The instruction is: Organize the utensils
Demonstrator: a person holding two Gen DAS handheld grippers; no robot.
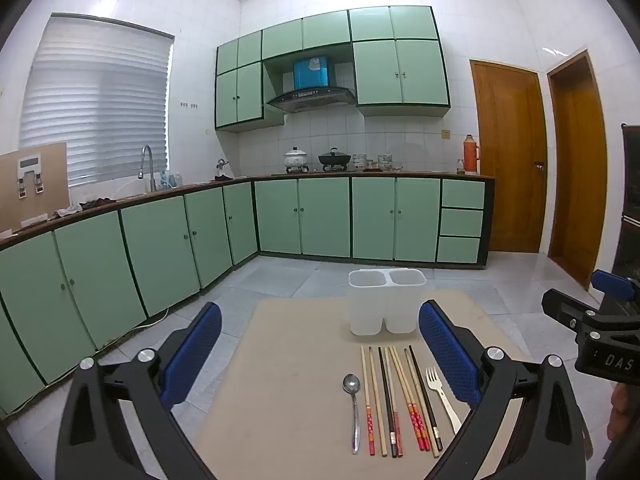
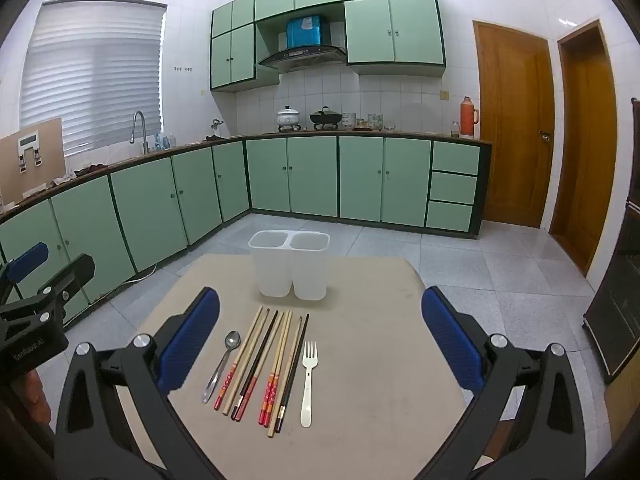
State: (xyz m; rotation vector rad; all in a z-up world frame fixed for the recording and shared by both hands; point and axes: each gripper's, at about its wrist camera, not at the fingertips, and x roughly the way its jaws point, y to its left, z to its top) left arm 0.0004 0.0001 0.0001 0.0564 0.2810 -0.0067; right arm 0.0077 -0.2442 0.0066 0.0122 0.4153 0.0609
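Several chopsticks (image 2: pixel 260 364) lie side by side on the beige counter (image 2: pixel 380 360), between a metal spoon (image 2: pixel 224 360) and a white fork (image 2: pixel 308 380). Just beyond stands an empty two-compartment holder (image 2: pixel 290 264). Left claw (image 1: pixel 320 352) and right claw (image 2: pixel 320 344) both gape apart, holding nothing.

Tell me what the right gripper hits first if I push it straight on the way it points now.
Likely the tabletop, near the chopsticks and fork; the right gripper tilts down, jaws open. The white holder stands beyond. Depth is uncertain.
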